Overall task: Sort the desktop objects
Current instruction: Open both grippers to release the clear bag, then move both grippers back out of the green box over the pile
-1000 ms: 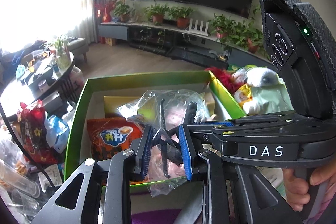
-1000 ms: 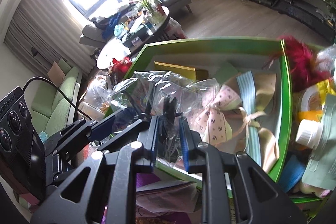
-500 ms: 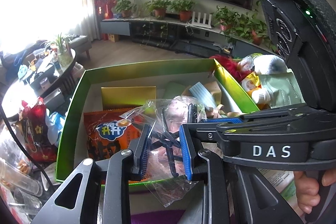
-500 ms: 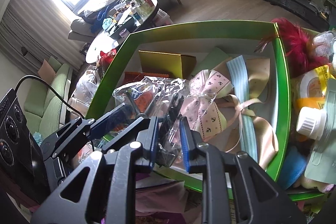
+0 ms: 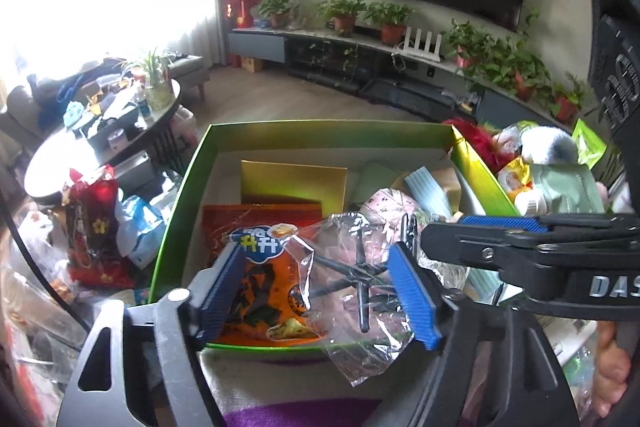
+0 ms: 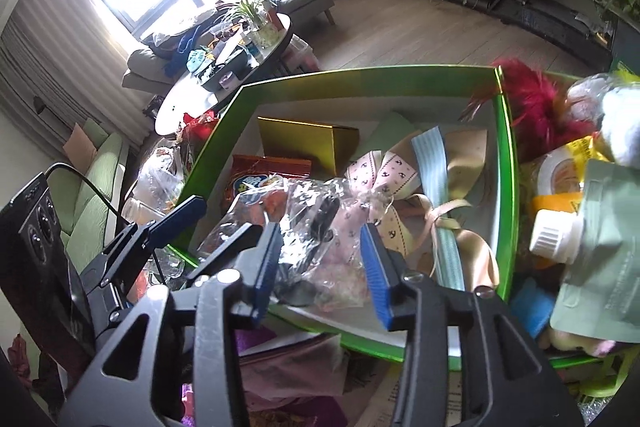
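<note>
Both grippers, left gripper (image 5: pixel 320 291) and right gripper (image 6: pixel 320 267), are opening their fingers, released around the clear plastic bag (image 5: pixel 356 279), which lies over the near edge of the green box (image 5: pixel 320 133).

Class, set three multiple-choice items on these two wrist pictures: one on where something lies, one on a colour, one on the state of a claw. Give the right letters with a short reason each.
1. Where does the orange snack packet lie?
A. inside the green box
B. on the round table
C. on the floor

2. What colour is the folded card at the back of the box?
A. gold
B. white
C. black

3. How does the left claw stand around the clear plastic bag?
A. clamped on it
B. jaws opening, pads off it
C. out of view

Answers: 1 A, the packet rests on the box floor. 2 A, its face shines gold. 3 B, gaps show beside both pads.
</note>
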Tool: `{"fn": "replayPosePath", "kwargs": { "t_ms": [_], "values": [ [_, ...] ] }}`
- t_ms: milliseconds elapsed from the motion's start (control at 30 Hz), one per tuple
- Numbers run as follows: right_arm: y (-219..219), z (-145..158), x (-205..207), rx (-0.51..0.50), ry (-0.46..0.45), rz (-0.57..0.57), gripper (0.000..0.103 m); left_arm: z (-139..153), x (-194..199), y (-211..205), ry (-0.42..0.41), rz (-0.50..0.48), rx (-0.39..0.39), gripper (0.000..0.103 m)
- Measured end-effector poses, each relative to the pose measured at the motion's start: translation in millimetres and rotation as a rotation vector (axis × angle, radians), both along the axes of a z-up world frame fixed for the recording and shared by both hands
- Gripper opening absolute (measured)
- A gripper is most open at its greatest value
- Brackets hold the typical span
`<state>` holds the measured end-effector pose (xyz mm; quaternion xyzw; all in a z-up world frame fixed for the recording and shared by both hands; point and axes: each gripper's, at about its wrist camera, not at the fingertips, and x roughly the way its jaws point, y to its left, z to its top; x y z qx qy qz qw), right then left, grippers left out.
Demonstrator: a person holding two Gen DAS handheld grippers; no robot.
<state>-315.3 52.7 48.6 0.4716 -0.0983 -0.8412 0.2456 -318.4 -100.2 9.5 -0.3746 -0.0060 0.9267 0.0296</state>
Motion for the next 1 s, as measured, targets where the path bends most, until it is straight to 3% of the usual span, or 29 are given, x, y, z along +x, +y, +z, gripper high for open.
{"fn": "replayPosePath", "kwargs": {
  "t_ms": [433, 1000],
  "values": [
    [25.0, 33.9, 35.1, 0.029, 0.067, -0.038, 0.057, 37.7, 30.3, 10.1, 0.042, 0.025, -0.002, 0.082],
    [56.3, 55.9, 101.4, 0.044, 0.099, -0.05, 0.071, 57.9, 78.4, 30.1, 0.051, 0.021, 0.008, 0.082]
  ]
}}
